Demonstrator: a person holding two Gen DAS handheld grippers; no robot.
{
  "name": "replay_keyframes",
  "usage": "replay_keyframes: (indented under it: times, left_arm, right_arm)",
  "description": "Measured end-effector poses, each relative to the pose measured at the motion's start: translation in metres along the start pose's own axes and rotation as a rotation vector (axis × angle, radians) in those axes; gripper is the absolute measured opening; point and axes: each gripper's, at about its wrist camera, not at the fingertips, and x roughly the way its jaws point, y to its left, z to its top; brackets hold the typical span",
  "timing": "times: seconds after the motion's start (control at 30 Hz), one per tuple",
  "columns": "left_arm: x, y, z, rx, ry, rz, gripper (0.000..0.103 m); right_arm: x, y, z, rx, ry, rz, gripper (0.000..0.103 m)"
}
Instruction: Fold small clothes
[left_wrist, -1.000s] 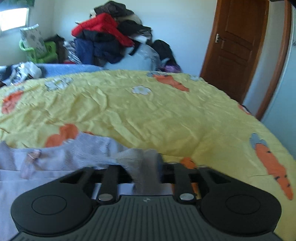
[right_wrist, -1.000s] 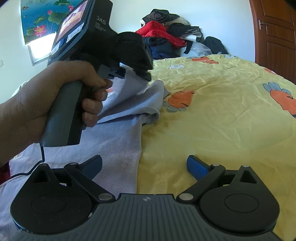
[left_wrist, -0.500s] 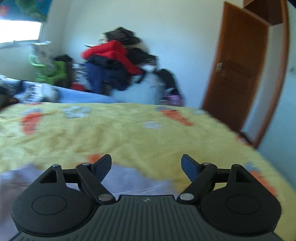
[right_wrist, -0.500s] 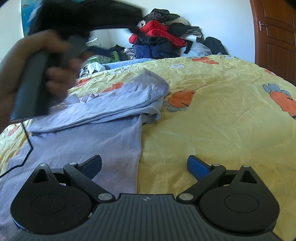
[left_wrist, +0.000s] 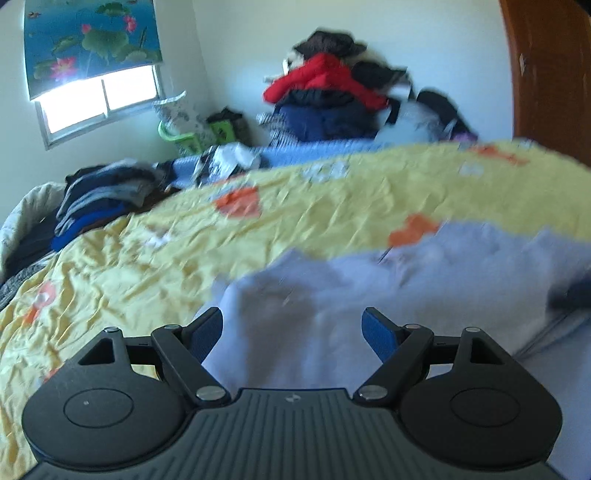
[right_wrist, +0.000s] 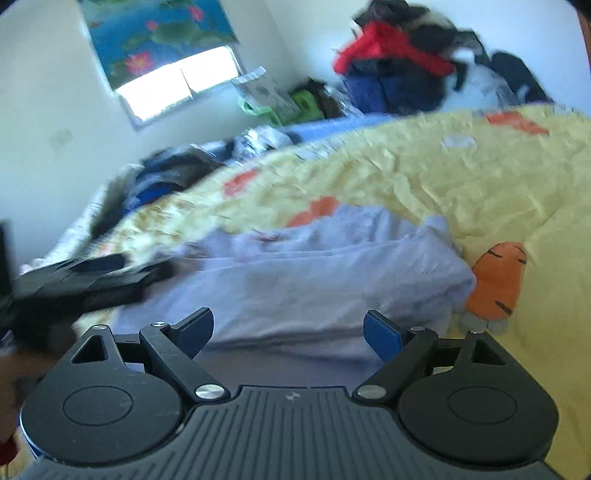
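Left gripper (left_wrist: 292, 328), clamped on the lilac garment (right_wrist: 332, 273) a second ago, now hangs wide and empty like the right gripper (right_wrist: 289, 328), so that fold on the bed (right_wrist: 480, 173) looks laid.

Lavender garment (right_wrist: 325, 280) on a yellow sheet (right_wrist: 480, 177) with orange carrots (right_wrist: 495, 288) — gripper (right_wrist: 288, 332) black, blue pads (right_wrist: 382, 336).

Daylight enters through the window (left_wrist: 99, 99), which is blown out to white glare below its lotus blind (left_wrist: 92, 40). Both views are smeared by motion blur: the clothes pile (right_wrist: 399, 70) to the right of the window is soft, and the yellow bedspread (left_wrist: 332, 199) below it bows with fisheye distortion.
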Motion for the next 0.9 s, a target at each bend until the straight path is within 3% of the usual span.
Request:
replay_keyframes:
  times: [0.07, 0.17, 0.2, 0.27, 0.37, 0.47, 0.53, 0.67, 0.77, 0.9]
  left_arm:
    - [0.007, 0.007, -0.006, -0.014, 0.030, 0.024, 0.083]
    - [0.014, 0.016, -0.017, -0.070, 0.058, 0.022, 0.083]
    - [0.017, 0.018, -0.020, -0.089, 0.069, 0.014, 0.083]
    - [0.019, 0.020, -0.024, -0.114, 0.080, 0.007, 0.083]
    - [0.017, 0.019, -0.027, -0.113, 0.073, 0.013, 0.083]
    - [0.017, 0.018, -0.027, -0.111, 0.073, 0.016, 0.083]
    - [0.016, 0.018, -0.027, -0.117, 0.076, 0.014, 0.083]
    - [0.015, 0.019, -0.027, -0.115, 0.076, 0.014, 0.083]
    - [0.013, 0.019, -0.027, -0.123, 0.079, 0.009, 0.083]
    - [0.003, 0.022, -0.031, -0.129, 0.089, -0.008, 0.083]
  right_arm:
    - [0.008, -0.010, 0.011, 0.011, -0.044, -0.123, 0.083]
    - [0.000, -0.013, 0.024, 0.032, -0.137, -0.421, 0.083]
    - [-0.007, -0.010, 0.025, 0.025, -0.171, -0.429, 0.083]
    - [-0.013, 0.003, 0.020, -0.049, -0.199, -0.339, 0.088]
    - [-0.001, 0.031, 0.005, -0.231, -0.133, -0.254, 0.090]
    - [0.028, 0.046, -0.008, -0.363, -0.028, -0.321, 0.091]
    - [0.041, 0.042, -0.009, -0.337, 0.021, -0.388, 0.091]
    - [0.024, 0.037, -0.006, -0.219, -0.020, -0.349, 0.091]
    - [0.008, 0.042, -0.014, -0.246, -0.038, -0.324, 0.096]
    - [0.017, 0.034, -0.022, -0.245, 0.012, -0.329, 0.097]
